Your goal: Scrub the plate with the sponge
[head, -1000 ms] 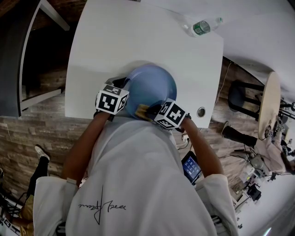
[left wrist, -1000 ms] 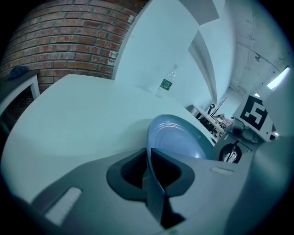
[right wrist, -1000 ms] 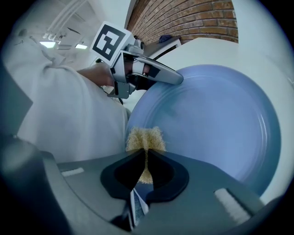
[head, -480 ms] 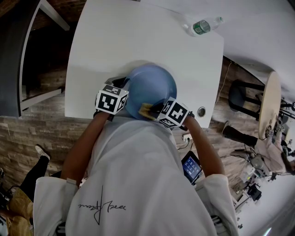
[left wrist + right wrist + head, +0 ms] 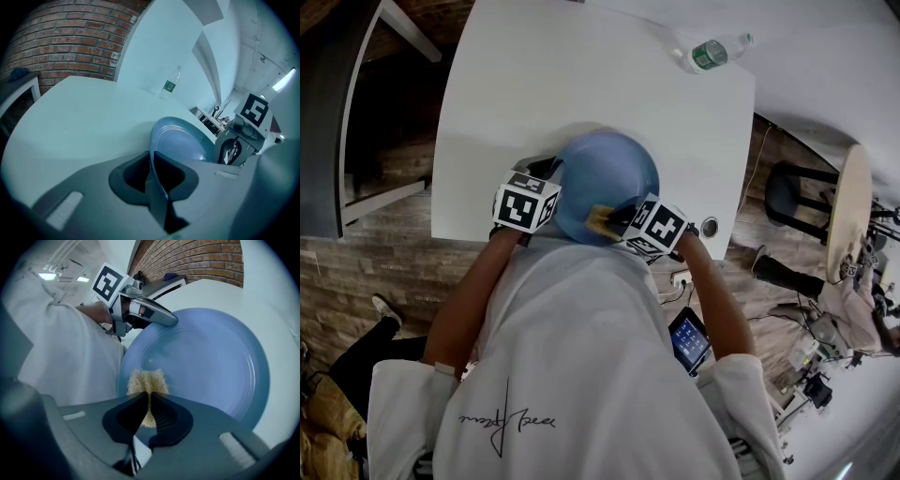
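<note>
**Right gripper** (image 5: 149,398): jaws closed on the sponge (image 5: 147,380), a tan pad pinched at its middle so that its frayed end juts past the fingertips. This leaves sponge, not plastic, to meet the plate (image 5: 201,357). In the head view the sponge lies on the plate's inner face at about 6 o'clock, just inside the rim nearest the person. Judged from this, scrubbing is under way at the near edge, with the centre and far side still to be covered.

**Left gripper** (image 5: 152,159): jaws clamped on the plate's rim, which runs edge-on between them. In the head view this hold is at about 9 o'clock on the plate. It probably serves to brace the plate against the sponge's push, so that it neither slides nor spins.

**Plate:** blue and round, over the near edge of the white bench (image 5: 581,75). Whether its underside rests flat on the bench cannot be told.

**Surroundings:** a clear bottle (image 5: 710,53) lies at about 1 o'clock on the bench, well apart from the work.
</note>
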Demonstrator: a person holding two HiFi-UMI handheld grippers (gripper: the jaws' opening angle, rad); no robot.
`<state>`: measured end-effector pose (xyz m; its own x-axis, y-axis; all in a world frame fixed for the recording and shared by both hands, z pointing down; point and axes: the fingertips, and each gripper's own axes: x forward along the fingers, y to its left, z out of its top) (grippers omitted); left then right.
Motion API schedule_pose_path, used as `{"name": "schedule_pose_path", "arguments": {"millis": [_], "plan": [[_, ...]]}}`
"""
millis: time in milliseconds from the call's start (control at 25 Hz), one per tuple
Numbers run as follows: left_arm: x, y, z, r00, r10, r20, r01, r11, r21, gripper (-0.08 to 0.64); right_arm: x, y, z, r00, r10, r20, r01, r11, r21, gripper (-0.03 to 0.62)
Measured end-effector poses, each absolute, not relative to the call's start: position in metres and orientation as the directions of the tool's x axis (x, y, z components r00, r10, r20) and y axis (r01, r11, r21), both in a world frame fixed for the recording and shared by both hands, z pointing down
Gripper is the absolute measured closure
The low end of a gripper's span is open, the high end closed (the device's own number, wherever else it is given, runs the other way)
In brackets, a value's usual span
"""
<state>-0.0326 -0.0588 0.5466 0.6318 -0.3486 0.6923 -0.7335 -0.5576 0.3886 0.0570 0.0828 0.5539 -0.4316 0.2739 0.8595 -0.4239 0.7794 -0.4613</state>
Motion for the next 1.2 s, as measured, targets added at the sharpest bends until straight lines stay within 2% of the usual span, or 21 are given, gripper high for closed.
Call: {"name": "schedule_pose_path", "arguments": {"millis": [400, 1200], "plan": [[-0.033, -0.059, 0.545, 0.633, -0.348, 0.692, -0.733, -0.558, 0.390, 0.515, 0.060, 0.064, 0.552, -0.432, 0.219, 0.875, -0.454, 0.785, -0.421, 0.563], [-0.032, -0.059, 0.546, 0.634, -0.346, 0.692, -0.732, -0.557, 0.392, 0.515, 0.075, 0.011, 0.552, -0.426, 0.028, 0.905, -0.616, 0.723, -0.312, 0.558]]}}
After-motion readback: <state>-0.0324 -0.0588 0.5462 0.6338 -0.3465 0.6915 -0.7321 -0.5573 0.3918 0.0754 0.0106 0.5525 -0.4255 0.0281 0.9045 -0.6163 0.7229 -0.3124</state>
